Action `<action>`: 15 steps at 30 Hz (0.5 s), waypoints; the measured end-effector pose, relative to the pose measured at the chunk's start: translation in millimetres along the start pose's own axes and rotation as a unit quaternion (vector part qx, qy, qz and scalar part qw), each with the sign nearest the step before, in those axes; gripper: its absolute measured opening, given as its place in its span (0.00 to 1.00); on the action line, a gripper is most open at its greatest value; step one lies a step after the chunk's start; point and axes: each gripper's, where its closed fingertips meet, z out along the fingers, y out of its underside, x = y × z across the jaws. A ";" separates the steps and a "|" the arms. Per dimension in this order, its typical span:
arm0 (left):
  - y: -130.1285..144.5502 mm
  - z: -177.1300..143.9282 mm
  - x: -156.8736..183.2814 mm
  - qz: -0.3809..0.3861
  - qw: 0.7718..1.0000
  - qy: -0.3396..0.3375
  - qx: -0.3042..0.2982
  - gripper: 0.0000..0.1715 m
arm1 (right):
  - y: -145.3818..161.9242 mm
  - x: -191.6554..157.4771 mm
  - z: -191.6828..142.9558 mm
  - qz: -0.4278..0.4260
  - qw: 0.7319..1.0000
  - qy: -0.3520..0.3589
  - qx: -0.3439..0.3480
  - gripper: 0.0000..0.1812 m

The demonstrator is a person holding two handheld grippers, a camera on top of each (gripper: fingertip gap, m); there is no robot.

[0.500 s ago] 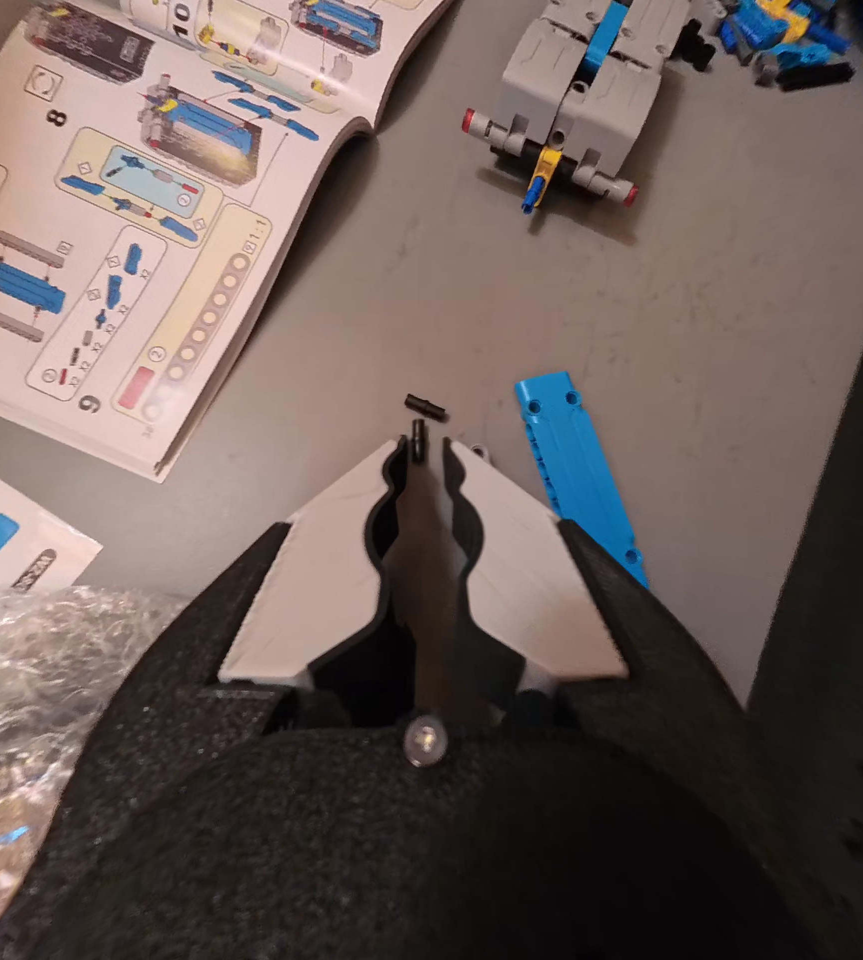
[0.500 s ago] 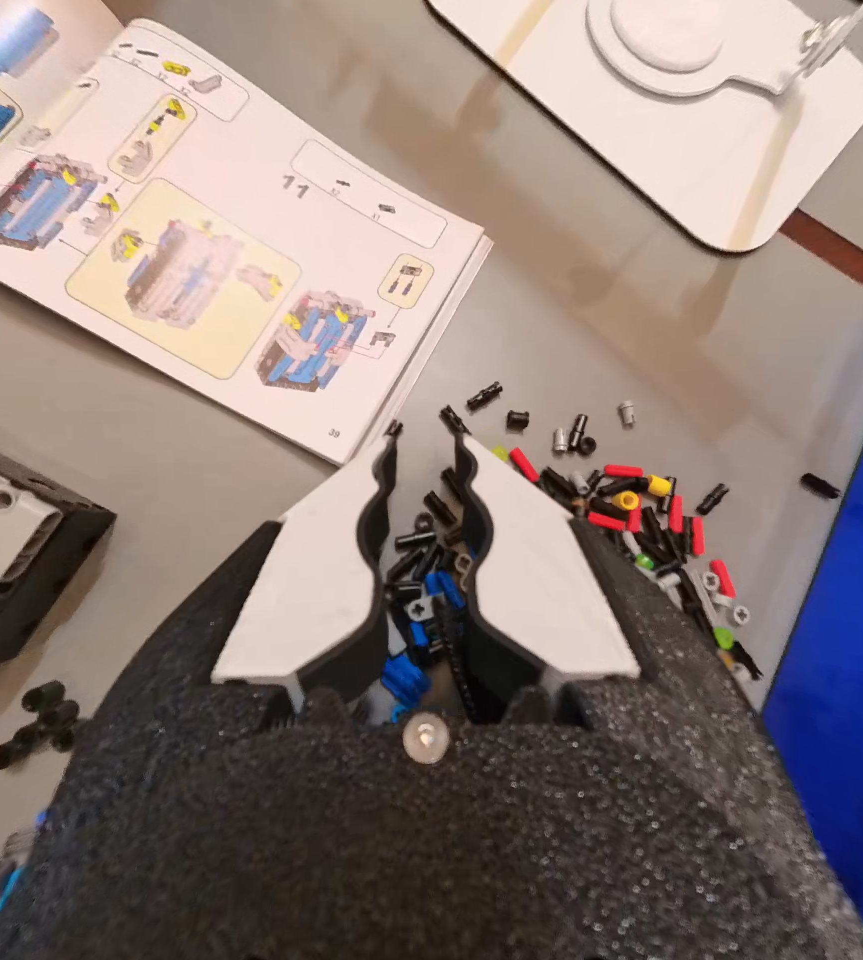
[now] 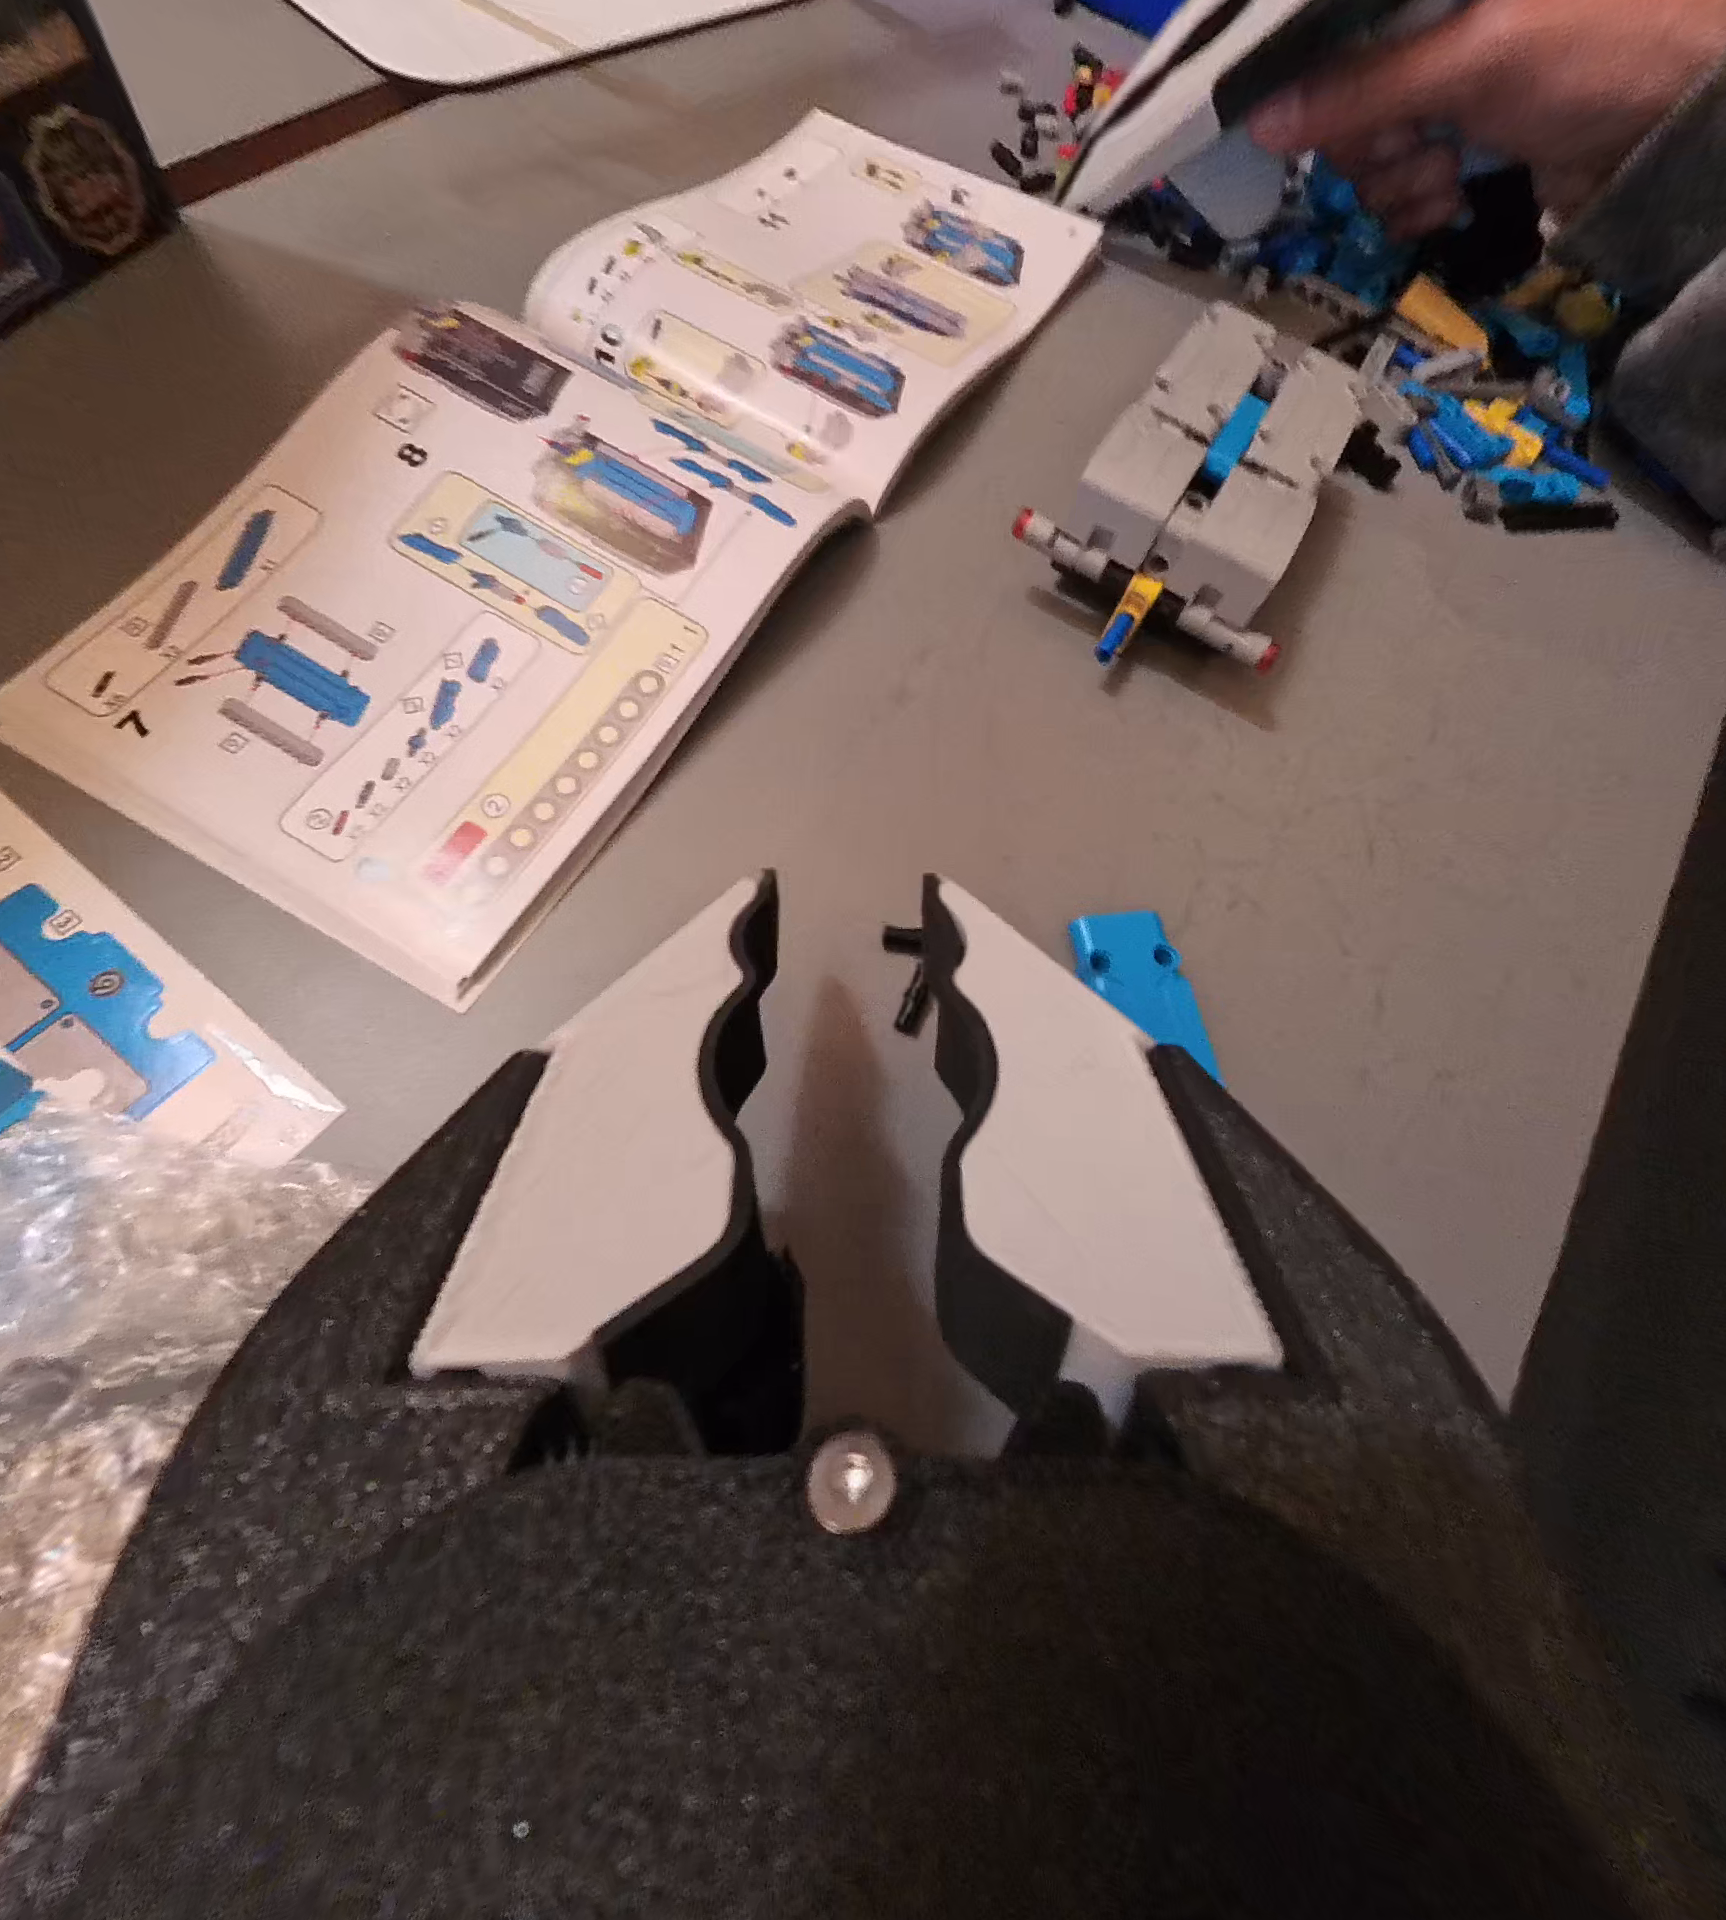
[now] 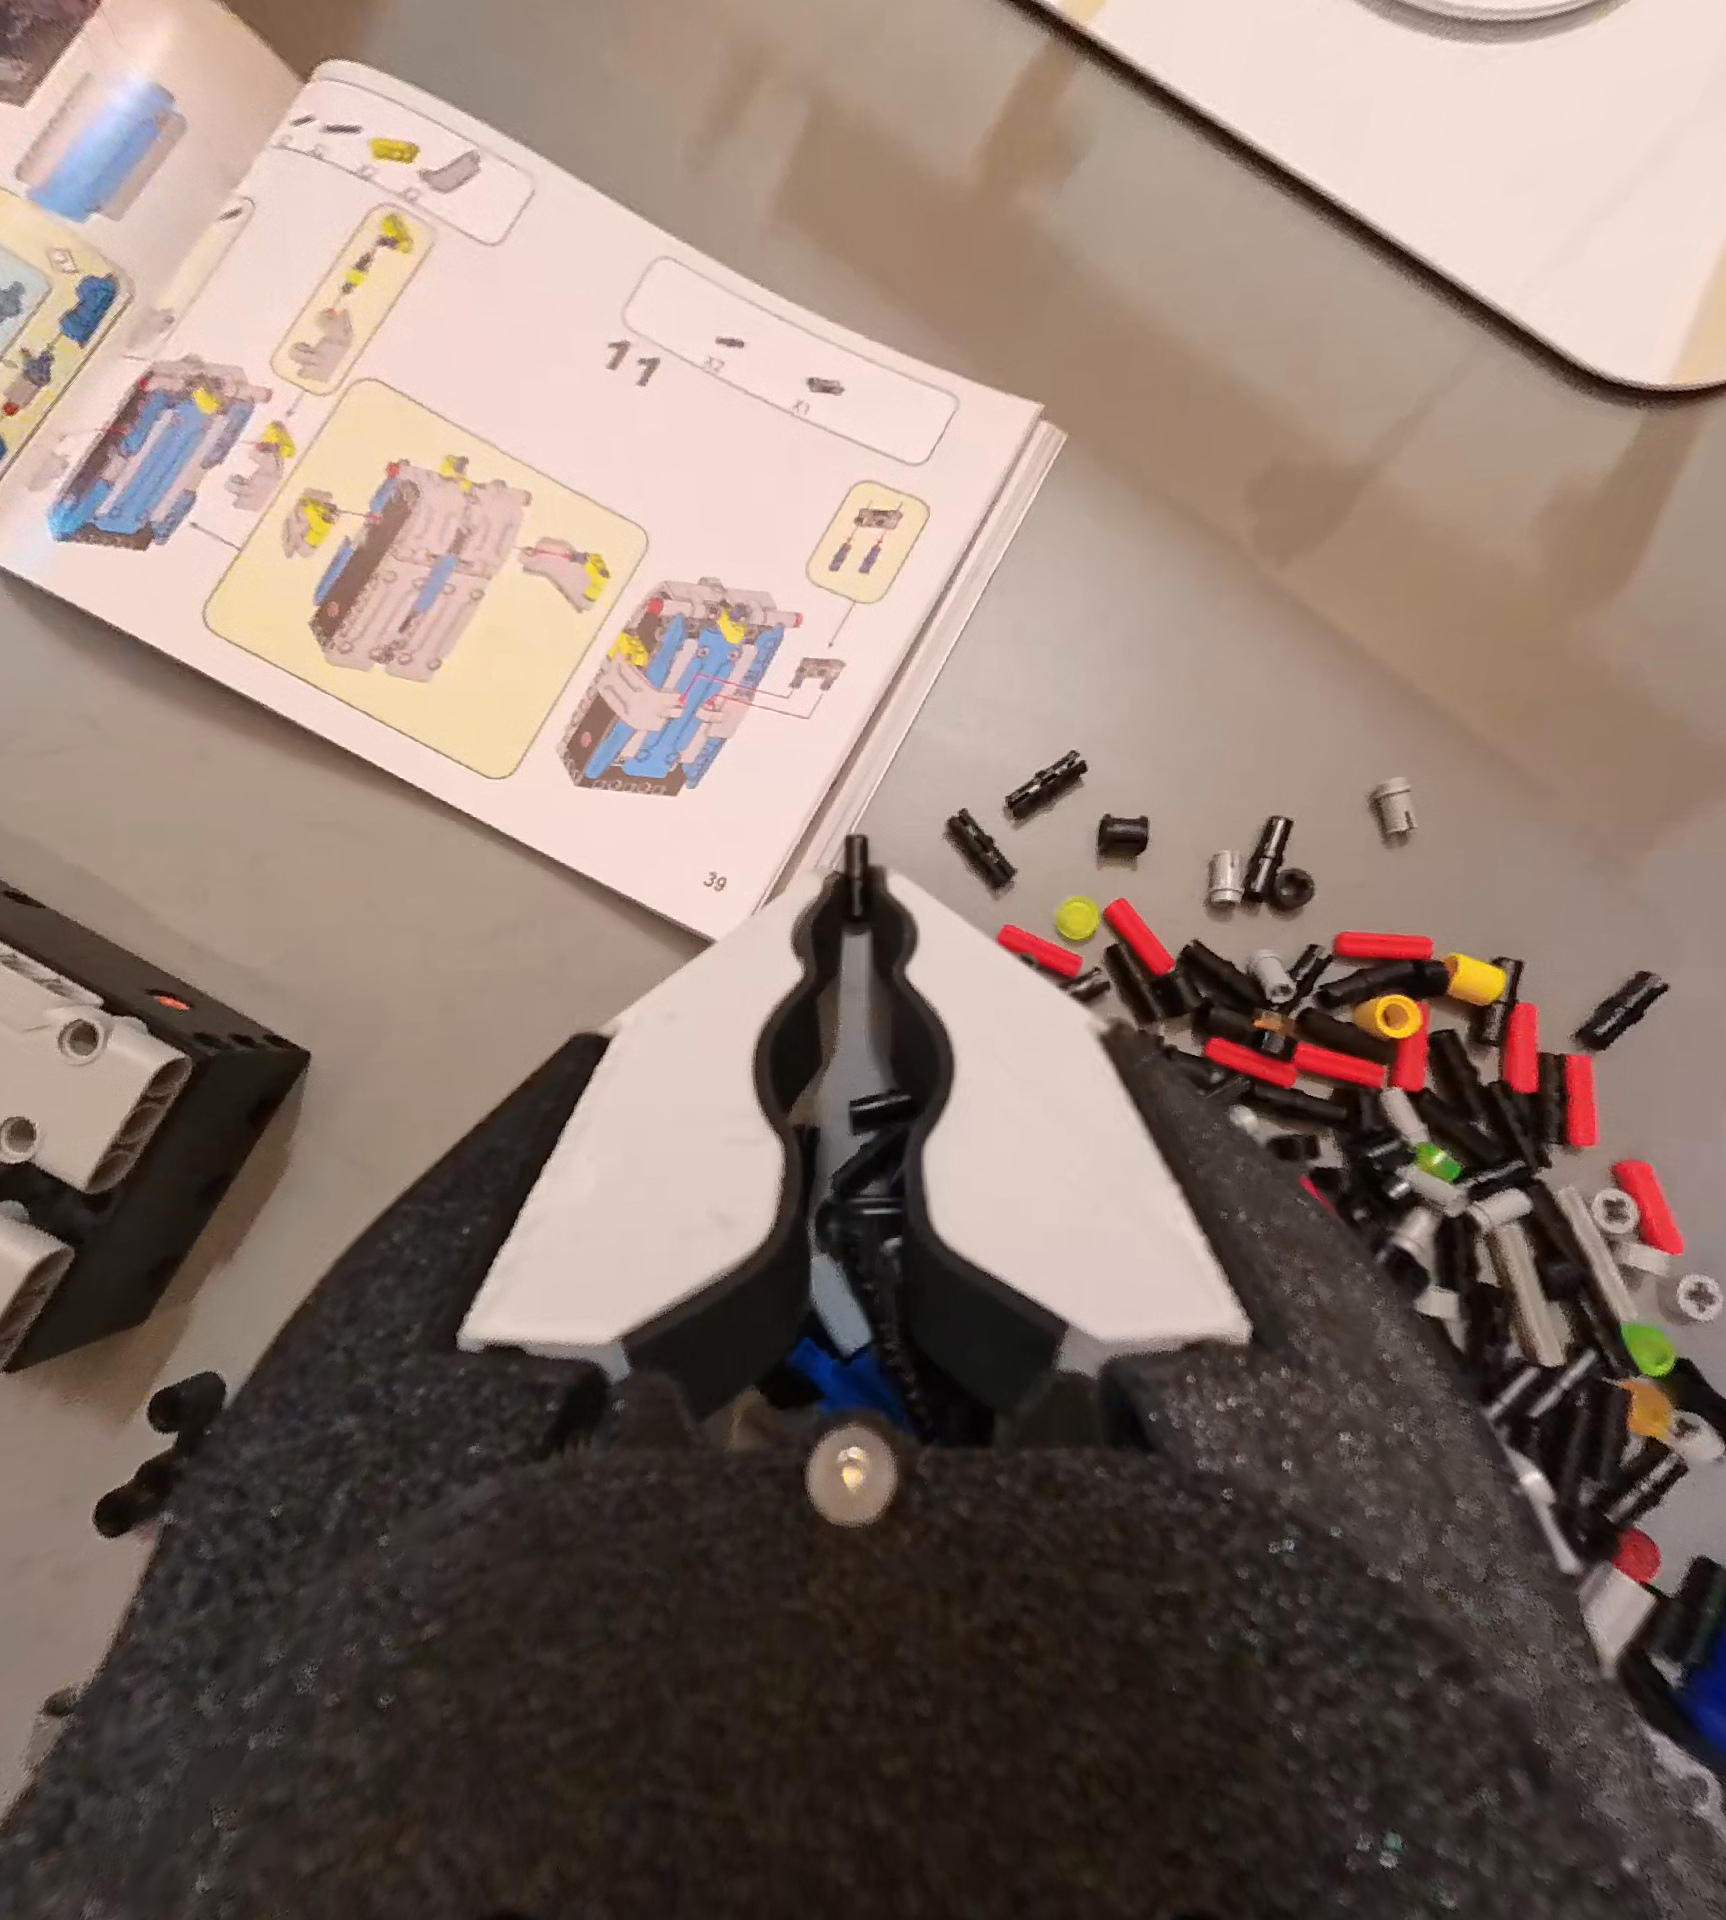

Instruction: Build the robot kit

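Small black connector pin (image 4: 855, 873), a short plastic peg, is pinched upright at the very tips of the right hand-held gripper (image 4: 855, 896), standing out just past the closed white fingers (image 4: 1035, 1122) above the grey worktop (image 4: 1254, 582). Going left to right in the right wrist view: a grey-and-black brick assembly (image 4: 59, 1122) lies at the left edge, an open instruction booklet (image 4: 547, 436) with coloured building diagrams lies ahead of the gripper, and a scattered heap of small black, red, yellow and grey plastic pins (image 4: 1441, 1122) spreads just to the gripper's right, with a white rounded board (image 4: 1513, 177) farther off. In the left wrist view, from the left: crinkled clear plastic wrap (image 3: 17, 1351) and a blue-printed sticker sheet (image 3: 59, 997) lie beside the foam-covered body, the same open booklet (image 3: 547, 582) lies beyond, and the left hand-held gripper (image 3: 848, 904) is spread apart and grasps nothing, hovering over the worktop. Two loose black pins (image 3: 906, 971) lie just inside its right fingertip, a bright blue flat beam with holes (image 3: 1139, 987) lies just beside that finger, and a grey blocky model with a blue centre strip (image 3: 1202, 499) stands well ahead. A person's hand (image 3: 1524, 94), blurred, is at the top right over a pile of blue and yellow bricks (image 3: 1482, 416).
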 end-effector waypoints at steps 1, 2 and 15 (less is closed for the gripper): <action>-4.3 -1.3 0.2 -0.013 1.000 0.006 0.013 0.16 | 0.1 0.4 -0.3 -0.010 1.000 0.007 -0.004 0.02; -10.5 -3.4 1.2 -0.028 0.999 0.013 0.031 0.16 | 0.1 2.1 -1.4 -0.028 0.999 0.021 -0.011 0.01; -54.3 -26.6 70.6 -0.197 0.940 0.250 0.120 0.14 | -72.3 -291.1 -67.0 -0.500 0.827 -0.107 0.235 0.02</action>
